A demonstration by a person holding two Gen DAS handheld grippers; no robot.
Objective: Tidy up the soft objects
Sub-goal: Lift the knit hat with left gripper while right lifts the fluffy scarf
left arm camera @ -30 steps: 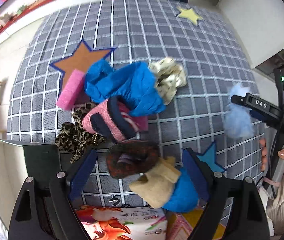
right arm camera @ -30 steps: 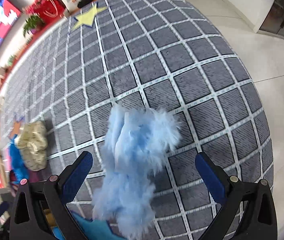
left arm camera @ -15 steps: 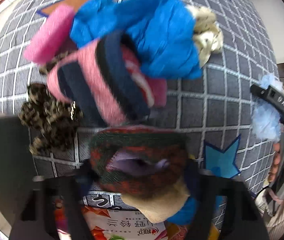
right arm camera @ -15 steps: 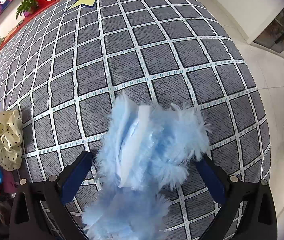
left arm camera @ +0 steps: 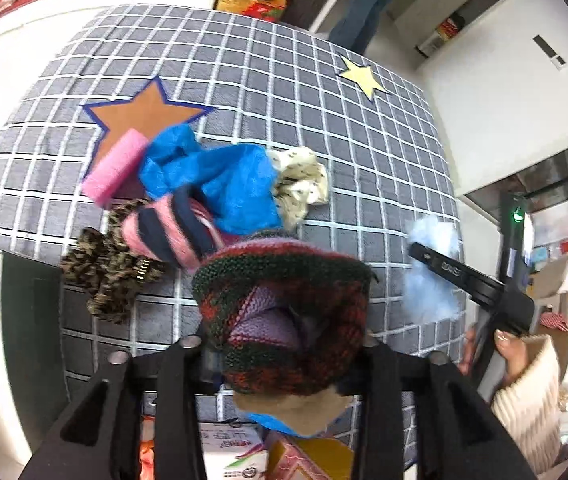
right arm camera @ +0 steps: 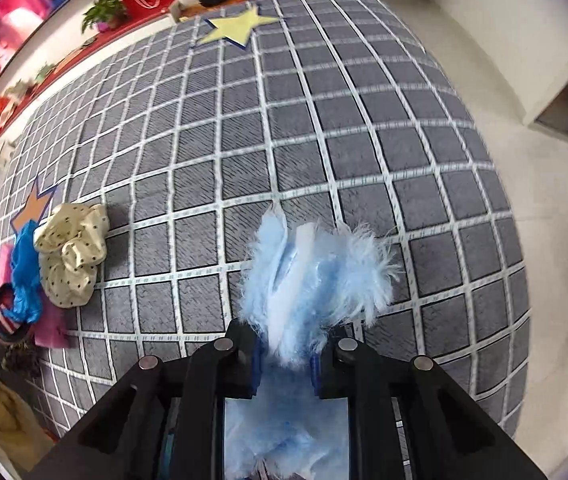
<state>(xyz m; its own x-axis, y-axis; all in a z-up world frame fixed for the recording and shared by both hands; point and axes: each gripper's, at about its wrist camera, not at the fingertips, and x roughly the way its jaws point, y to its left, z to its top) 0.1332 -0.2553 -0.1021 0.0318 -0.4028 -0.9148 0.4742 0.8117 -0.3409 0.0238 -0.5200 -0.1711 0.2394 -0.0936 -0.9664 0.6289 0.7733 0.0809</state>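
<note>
My left gripper (left arm camera: 284, 354) is shut on a red-and-green knitted hat (left arm camera: 284, 312) with a purple lining, held above the grey checked rug (left arm camera: 243, 80). My right gripper (right arm camera: 286, 362) is shut on a fluffy light-blue item (right arm camera: 312, 268) and holds it above the rug; this item also shows in the left wrist view (left arm camera: 430, 276). A pile lies on the rug: a pink roll (left arm camera: 115, 166), a blue cloth (left arm camera: 219, 178), a cream dotted cloth (left arm camera: 302, 182), a pink-and-navy striped knit (left arm camera: 171, 236) and a leopard-print piece (left arm camera: 105, 268).
An orange star (left arm camera: 143, 114) and a yellow star (left arm camera: 360, 76) mark the rug. A printed box (left arm camera: 227, 452) and a tan-and-blue item (left arm camera: 296, 414) sit under my left gripper. A person's legs (left arm camera: 364, 4) stand beyond the rug's far edge. White floor surrounds the rug.
My left gripper closed on the knitted hat and lifted it off the rug. My right gripper closed on the fluffy blue item, which now sits pinched between its fingers.
</note>
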